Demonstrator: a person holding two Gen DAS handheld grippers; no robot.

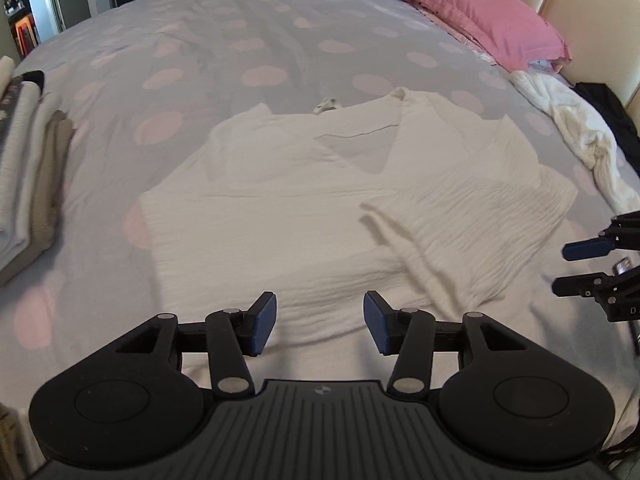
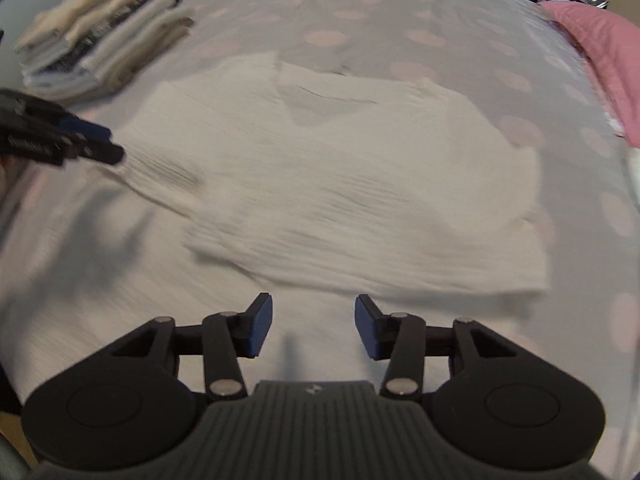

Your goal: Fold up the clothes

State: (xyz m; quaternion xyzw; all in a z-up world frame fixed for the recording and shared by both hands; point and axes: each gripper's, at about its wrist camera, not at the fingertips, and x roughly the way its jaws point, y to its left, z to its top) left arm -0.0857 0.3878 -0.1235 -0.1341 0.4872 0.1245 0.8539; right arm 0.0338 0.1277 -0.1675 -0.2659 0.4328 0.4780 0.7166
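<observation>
A white crinkled V-neck top (image 1: 304, 216) lies flat on the bed, neckline away from me, with its right sleeve (image 1: 472, 216) folded in over the body. It also shows in the right wrist view (image 2: 360, 184), blurred. My left gripper (image 1: 320, 326) is open and empty above the top's hem. My right gripper (image 2: 314, 326) is open and empty above the hem near the folded sleeve. It shows at the right edge of the left wrist view (image 1: 568, 268). The left gripper shows at the left edge of the right wrist view (image 2: 108, 144).
The bed has a grey cover with pink dots (image 1: 260, 32). A stack of folded clothes (image 2: 100, 48) sits at the left, also in the left wrist view (image 1: 28, 168). A pink pillow (image 1: 480, 12) and a crumpled white garment (image 1: 576, 132) lie at the right.
</observation>
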